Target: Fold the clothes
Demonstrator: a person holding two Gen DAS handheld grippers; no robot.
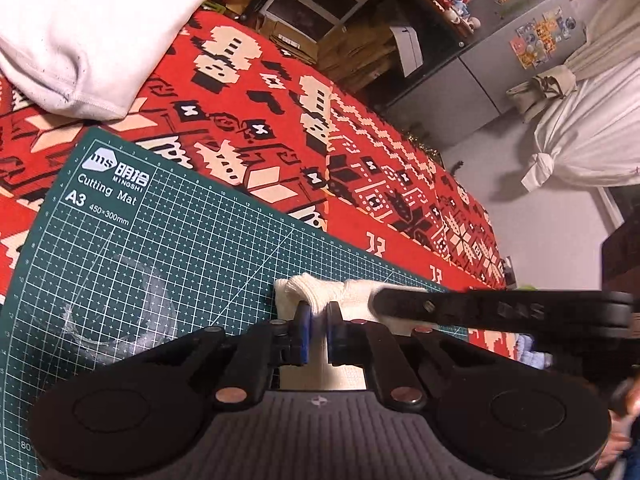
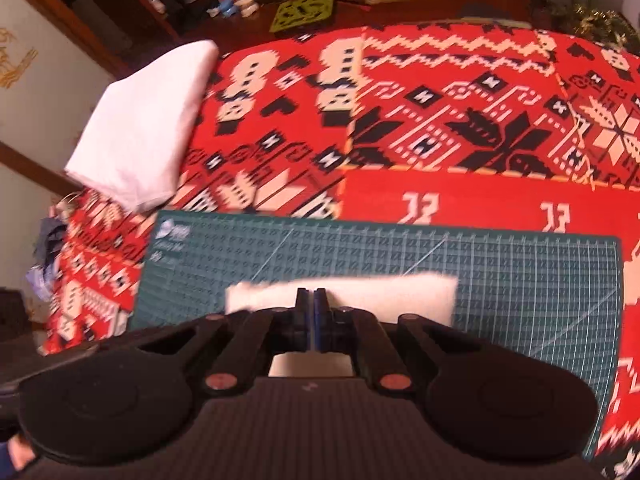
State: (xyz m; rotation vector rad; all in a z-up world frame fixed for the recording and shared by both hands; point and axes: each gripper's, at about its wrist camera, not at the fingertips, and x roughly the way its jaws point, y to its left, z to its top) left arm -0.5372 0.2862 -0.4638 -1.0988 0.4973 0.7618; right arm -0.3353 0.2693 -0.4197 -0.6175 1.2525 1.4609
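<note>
A red, black and cream patterned cloth (image 1: 248, 92) covers the table in a cluttered room, with a green cutting mat (image 1: 160, 248) laid on top. At far left, off the mat, sits a folded white garment (image 1: 92, 28). On the mat's near edge lies a small cream knitted piece (image 2: 340, 292). Your left gripper (image 1: 317, 314) is pinching a bunched fold of that knit between nearly closed fingers. Your right gripper (image 2: 311, 304) has its jaws pressed together at the knit's near edge; whether it holds fabric, you cannot tell from here. To fold cleanly, lift both ends level, carry them together, and keep the edges aligned.
</note>
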